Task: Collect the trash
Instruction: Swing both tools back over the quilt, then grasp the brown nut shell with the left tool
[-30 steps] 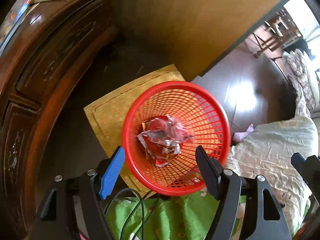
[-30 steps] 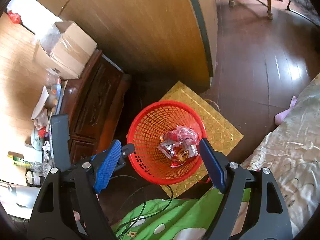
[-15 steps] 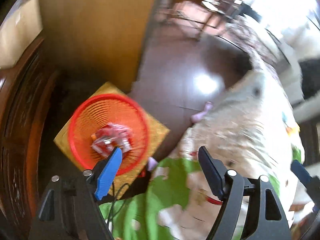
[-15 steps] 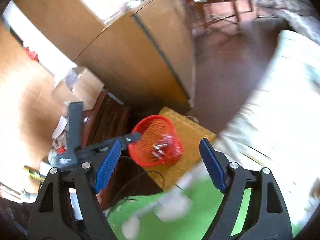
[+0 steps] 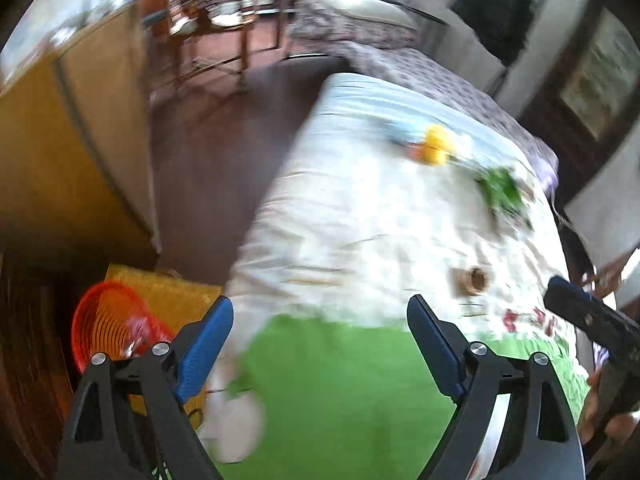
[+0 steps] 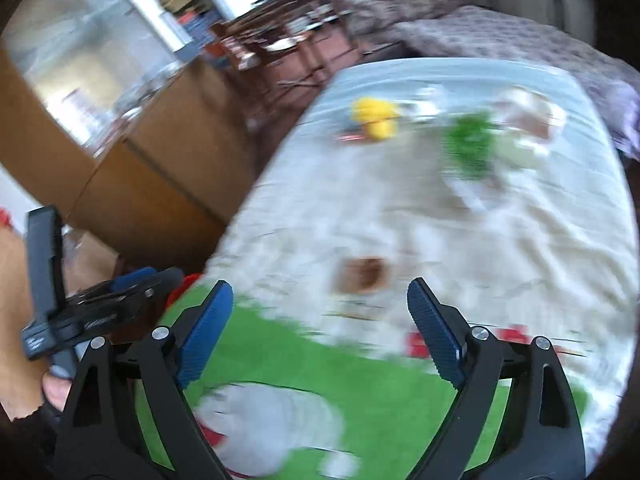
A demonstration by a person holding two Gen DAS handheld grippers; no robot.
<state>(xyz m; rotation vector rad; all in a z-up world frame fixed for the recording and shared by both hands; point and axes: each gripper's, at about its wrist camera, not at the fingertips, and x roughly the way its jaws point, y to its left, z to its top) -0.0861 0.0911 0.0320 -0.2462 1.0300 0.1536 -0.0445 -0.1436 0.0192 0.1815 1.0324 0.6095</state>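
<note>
Left wrist view: the left gripper (image 5: 320, 350) fills the bottom of the frame with its two blue-padded fingers spread wide apart and nothing between them. In the lower left sits the red basket (image 5: 106, 324), standing on a yellow mat (image 5: 168, 294), with crumpled red and silver wrappers (image 5: 136, 342) inside it. The centre and right of the frame are taken up by a bed with a pale bedspread (image 5: 380, 216) that turns green toward the bottom. On the bedspread, in the upper right, lie a yellow scrap (image 5: 438, 148) and a green scrap (image 5: 502, 192), well apart from the basket; a small brown piece (image 5: 472, 280) lies nearer, just above the right finger. All three are blurred. At the right edge the other gripper shows partly. Right wrist view: the right gripper (image 6: 320, 340) is at the bottom of the frame, its blue pads likewise held wide apart and empty. The left gripper (image 6: 100, 304) shows at the lower left. On the bedspread (image 6: 480, 240), the yellow scrap (image 6: 376, 118) and green scrap (image 6: 472, 148) sit in the upper middle, and the brown piece (image 6: 362, 274) lies near the centre, just above the fingers. A sliver of the red basket (image 6: 188, 280) peeks out at the left beside the bed.
</note>
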